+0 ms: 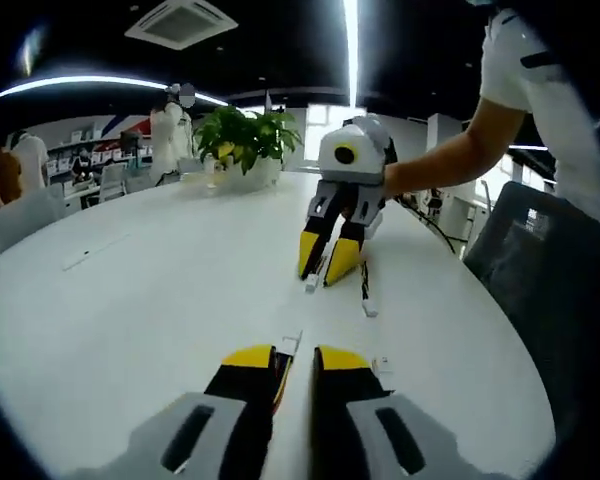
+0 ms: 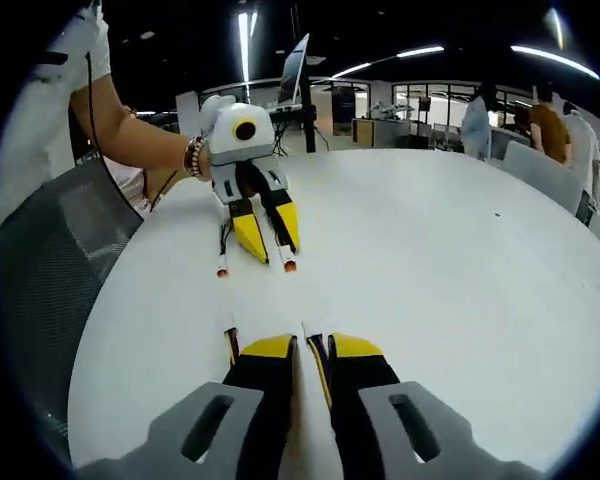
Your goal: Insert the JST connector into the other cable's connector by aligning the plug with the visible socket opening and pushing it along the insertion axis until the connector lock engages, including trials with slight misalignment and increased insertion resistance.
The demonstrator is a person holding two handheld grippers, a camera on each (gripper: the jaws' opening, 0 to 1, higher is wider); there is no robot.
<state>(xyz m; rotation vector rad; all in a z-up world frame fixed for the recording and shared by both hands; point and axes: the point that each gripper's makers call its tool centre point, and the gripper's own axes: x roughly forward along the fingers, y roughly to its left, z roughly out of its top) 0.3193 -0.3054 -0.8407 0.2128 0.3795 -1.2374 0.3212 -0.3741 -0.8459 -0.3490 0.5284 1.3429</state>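
Observation:
On a white round table my two grippers face each other, some way apart. My left gripper is shut on a thin cable whose small white connector pokes out between its yellow tips. In the right gripper view the left gripper shows with that connector at its tips and a loose end beside it. My right gripper is shut on the other cable, its connector just ahead of the jaws. The right gripper and its connector also appear in the left gripper view.
A potted plant stands at the table's far side. Grey mesh chairs sit at the table's edge beside the person holding the grippers. A loose cable end lies on the table. People stand in the background.

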